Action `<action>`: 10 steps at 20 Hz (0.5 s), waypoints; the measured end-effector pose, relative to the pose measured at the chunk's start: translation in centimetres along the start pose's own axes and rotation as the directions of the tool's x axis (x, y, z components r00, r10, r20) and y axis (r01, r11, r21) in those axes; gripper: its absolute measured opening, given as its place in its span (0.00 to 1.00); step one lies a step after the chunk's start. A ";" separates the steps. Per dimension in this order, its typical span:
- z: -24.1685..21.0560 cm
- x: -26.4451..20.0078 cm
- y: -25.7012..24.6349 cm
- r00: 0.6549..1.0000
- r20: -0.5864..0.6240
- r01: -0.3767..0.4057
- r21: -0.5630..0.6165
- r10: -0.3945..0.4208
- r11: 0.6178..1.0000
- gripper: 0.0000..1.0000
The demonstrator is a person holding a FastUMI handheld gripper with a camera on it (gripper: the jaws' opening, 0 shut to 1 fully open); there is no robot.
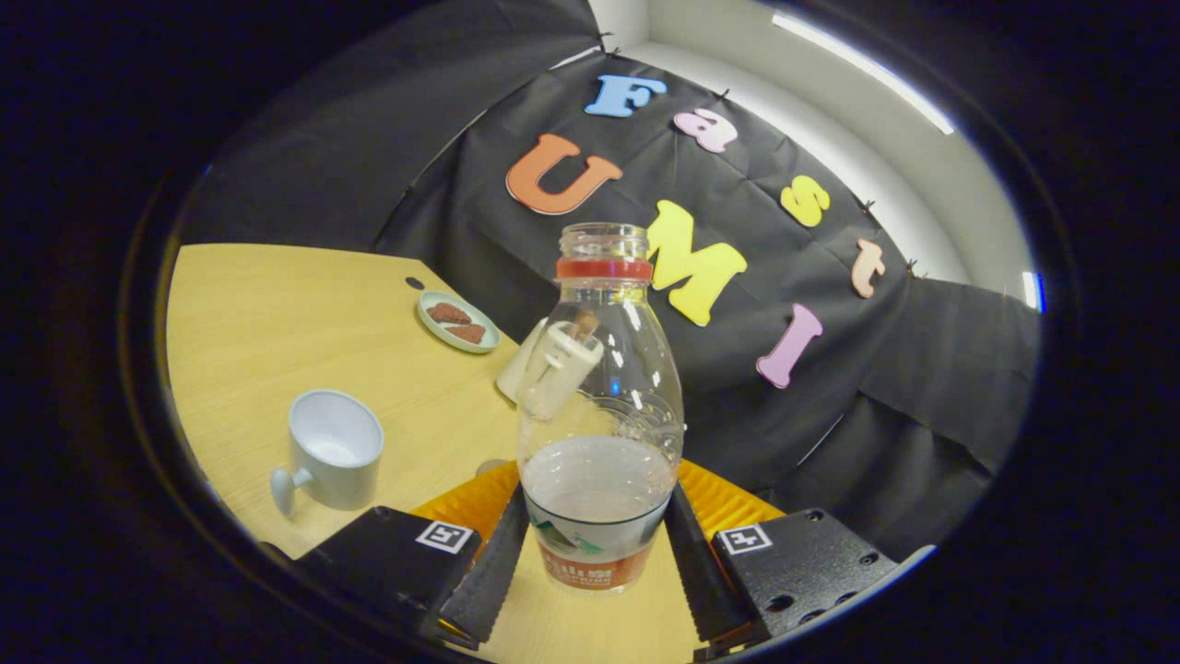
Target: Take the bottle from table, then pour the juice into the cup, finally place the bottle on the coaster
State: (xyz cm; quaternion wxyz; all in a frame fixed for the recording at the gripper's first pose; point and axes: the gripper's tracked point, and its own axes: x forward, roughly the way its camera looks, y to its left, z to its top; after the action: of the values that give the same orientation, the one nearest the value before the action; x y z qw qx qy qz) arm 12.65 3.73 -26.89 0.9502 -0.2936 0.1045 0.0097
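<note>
— Between the fingers of the gripper, what have we got?

— A clear bottle, uncapped, both fingers pressed on its labelled lower body — clamped. It stands over the orange coaster on the counter; whether it touches, I can't tell.

— How will it handle?

— Thin plastic, likely light and springy, slick too. Low on the label seems the firm spot. It's under half full of pale juice.

— And further off?

— A white cup beside the fingers, tilted in this view, contents unclear. Beyond, a small dish holding brown pieces.
</note>
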 end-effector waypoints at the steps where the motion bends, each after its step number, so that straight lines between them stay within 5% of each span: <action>1: 0.2 0.3 0.1 1.000 0.009 -0.012 0.038 0.012 0.999 0.82; 10: 1.8 4.0 -0.7 0.993 0.086 -0.102 0.326 0.078 0.940 0.82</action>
State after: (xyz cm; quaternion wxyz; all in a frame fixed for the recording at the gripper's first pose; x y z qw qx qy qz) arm 16.95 4.00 -25.85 0.9876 -0.1249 0.0836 0.0463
